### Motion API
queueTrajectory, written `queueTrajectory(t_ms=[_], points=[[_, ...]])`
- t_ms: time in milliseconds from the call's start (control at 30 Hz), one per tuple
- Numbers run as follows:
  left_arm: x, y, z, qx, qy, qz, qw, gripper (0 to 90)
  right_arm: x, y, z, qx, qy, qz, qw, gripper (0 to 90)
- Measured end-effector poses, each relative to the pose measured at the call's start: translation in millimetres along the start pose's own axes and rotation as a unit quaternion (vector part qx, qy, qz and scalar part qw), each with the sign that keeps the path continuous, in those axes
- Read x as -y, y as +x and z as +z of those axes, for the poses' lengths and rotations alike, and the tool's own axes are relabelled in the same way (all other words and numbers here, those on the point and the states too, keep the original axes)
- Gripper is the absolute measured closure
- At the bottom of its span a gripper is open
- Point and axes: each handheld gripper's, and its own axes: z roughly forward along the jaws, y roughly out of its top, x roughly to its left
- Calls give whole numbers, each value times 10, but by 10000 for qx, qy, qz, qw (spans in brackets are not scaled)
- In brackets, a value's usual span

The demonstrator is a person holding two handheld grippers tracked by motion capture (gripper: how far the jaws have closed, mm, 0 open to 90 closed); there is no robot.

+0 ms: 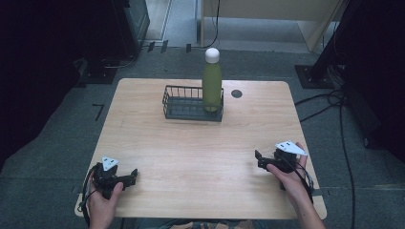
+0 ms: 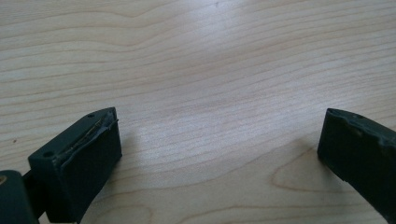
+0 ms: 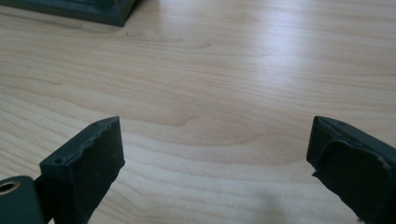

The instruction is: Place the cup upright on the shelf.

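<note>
Here the table [image 1: 191,157] lies broad and mostly bare in front of me, and I judge the work is either at its very start or between steps — both my hands sit at the near edge, far from anything to handle. At the far middle of the table stands a dark wire basket [image 1: 184,102], and in its right end the green bottle [image 1: 212,86] stands upright, white cap [image 1: 212,55] on top. Its long axis runs straight up and down, cap pointing at the ceiling, base down inside the basket. A small dark round spot [image 1: 236,93] marks the wood just right of the basket.

My left tongs [image 1: 133,175] rest low at the near left corner, pointing inward across the table; in the left gripper view their jaws stand wide apart with nothing but wood grain between them. My right tongs [image 1: 258,160] hover at the near right, also aimed inward, jaws likewise spread wide and empty — a corner of the basket shows far off in the right gripper view.

As I read it, the next move calls for a long reach forward to the bottle, coming at its body from the side above the basket rim, then closing squarely so it does not tip.
</note>
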Motion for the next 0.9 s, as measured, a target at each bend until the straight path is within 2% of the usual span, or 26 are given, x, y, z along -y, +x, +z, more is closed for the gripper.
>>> queueTrajectory(t_ms=[333,433,500,600,800,900], points=[[0,0,-1,-1,4,0,10000,0,254,-207,-149,167,170,137,9996,41],[0,0,0,0,1,0,10000,0,322,-236,-181,219,277,65,9994,41],[0,0,0,-1,3,-3,10000,0,336,-242,-196,234,337,98,9991,40],[0,0,0,-1,4,0,10000,0,374,-261,-253,318,331,90,9989,38],[0,0,-1,-1,5,2,10000,0,455,-259,-335,514,642,36,9966,15],[0,0,0,-1,3,1,10000,0,495,-279,-363,538,918,137,9942,0]])
